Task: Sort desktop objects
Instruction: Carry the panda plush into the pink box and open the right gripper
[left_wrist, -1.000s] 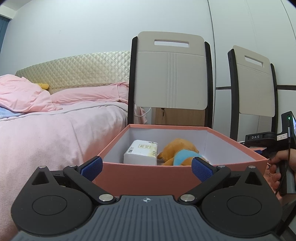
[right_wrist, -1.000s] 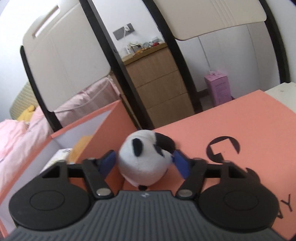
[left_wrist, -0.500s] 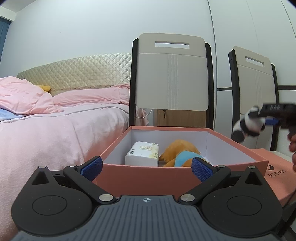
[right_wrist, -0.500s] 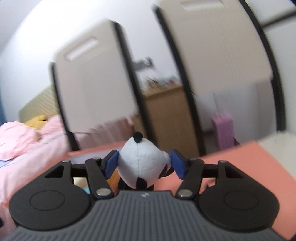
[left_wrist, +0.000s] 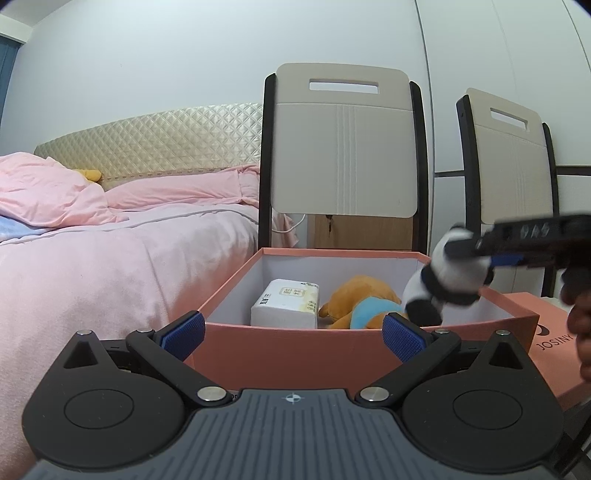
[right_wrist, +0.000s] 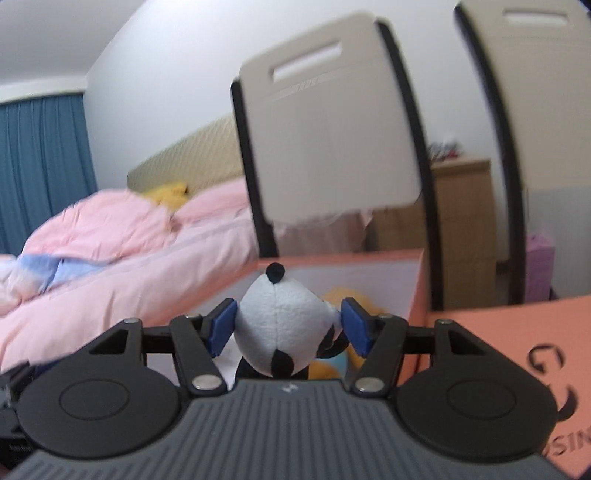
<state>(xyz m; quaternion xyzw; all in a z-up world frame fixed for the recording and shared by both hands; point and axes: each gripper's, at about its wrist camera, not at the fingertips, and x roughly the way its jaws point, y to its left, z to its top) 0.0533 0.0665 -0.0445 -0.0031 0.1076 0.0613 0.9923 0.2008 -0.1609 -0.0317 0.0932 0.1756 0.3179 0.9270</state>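
An open salmon-pink box (left_wrist: 295, 347) stands in front of my left gripper (left_wrist: 291, 334), which is open and empty at its near wall. Inside lie a white tissue pack (left_wrist: 286, 304) and an orange plush with a blue shirt (left_wrist: 364, 302). My right gripper (right_wrist: 286, 328) is shut on a black-and-white panda plush (right_wrist: 280, 328) and holds it over the box's right side; the panda also shows in the left wrist view (left_wrist: 448, 273). The box (right_wrist: 369, 275) lies just ahead of and below the panda.
The pink box lid (right_wrist: 517, 343) with black lettering lies flat to the right of the box. Two chair backs (left_wrist: 345, 155) stand behind the box. A bed with pink bedding (left_wrist: 92, 258) is at the left. A wooden cabinet (right_wrist: 461, 203) stands behind the chairs.
My right gripper has lifted the panda off the lid and carried it left, over the box's right side. My left gripper has stayed put.
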